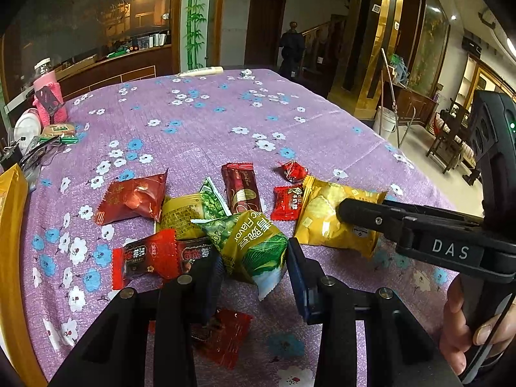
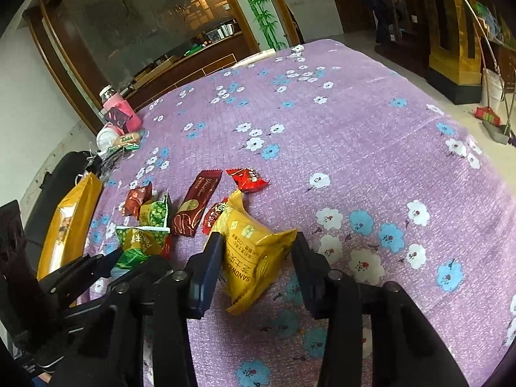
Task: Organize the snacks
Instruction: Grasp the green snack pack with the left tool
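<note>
On the purple flowered tablecloth, a heap of snack packets lies near its front edge. The yellow sandwich-cracker packet lies between the right gripper's fingers, its long axis running from the gripper out toward the far side of the table, one crimped end toward the camera. The left finger touches it; the right finger reaches its corner, but I cannot tell if it grips. The left gripper pinches the green-and-yellow pea packet, which runs lengthways toward the camera, its white end nearest. Around them — a long brown chocolate bar pointing away, five red packets, a second green pea packet. Far left stand a pink-sleeved bottle and a yellow bag. Behind are wood panelling, a bamboo-painted pillar, and a dark doorway.
</note>
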The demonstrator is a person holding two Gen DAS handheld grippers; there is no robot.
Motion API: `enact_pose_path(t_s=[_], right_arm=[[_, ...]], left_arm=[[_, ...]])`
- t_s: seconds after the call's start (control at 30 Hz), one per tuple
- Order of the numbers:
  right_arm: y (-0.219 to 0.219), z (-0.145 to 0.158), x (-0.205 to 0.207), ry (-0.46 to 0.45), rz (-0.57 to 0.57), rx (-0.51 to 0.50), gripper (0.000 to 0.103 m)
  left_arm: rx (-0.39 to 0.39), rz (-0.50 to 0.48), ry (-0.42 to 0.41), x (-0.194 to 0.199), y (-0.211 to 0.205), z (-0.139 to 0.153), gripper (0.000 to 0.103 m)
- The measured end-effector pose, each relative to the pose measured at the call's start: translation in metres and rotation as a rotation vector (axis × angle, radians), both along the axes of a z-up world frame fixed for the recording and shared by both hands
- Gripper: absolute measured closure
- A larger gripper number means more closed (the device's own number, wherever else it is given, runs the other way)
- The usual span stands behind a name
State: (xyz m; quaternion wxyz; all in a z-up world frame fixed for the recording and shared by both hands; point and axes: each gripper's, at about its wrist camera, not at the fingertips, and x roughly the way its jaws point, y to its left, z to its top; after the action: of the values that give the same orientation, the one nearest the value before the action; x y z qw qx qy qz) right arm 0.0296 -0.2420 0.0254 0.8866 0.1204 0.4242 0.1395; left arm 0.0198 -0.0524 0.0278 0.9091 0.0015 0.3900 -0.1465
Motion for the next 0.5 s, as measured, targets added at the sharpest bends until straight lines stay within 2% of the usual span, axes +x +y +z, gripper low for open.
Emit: enact_pose_path(t_s=[0.1,0.2,0.33,0.43,0.5], right_arm=[[-0.001,-0.005,0.000,0.041,0.018,0.022,0.053],[0.004,-0.007,-0.007,0.082,0.075,0.030,0.052],[0.012,0.004,-0.029,0.088,0.144,-0.088,0.052],[0.004,0.017,-0.034,0.037,0.092,-0.187,0.050],[0.001,0.024,-0.030,0.011,0.071,-0.217,0.046]], left_arm=[[-0.005,0.001,-0.002,0.000,0.002,0.001,0.064],[-0.010,0.003,-0.015,-0.001,0.005,0.004,0.064],[-0.019,0.000,-0.029,-0.003,0.006,0.008,0.064],[-0.022,-0.003,-0.043,-0.005,0.006,0.012,0.064],[-0.023,-0.004,-0.047,-0.006,0.006,0.013,0.064]])
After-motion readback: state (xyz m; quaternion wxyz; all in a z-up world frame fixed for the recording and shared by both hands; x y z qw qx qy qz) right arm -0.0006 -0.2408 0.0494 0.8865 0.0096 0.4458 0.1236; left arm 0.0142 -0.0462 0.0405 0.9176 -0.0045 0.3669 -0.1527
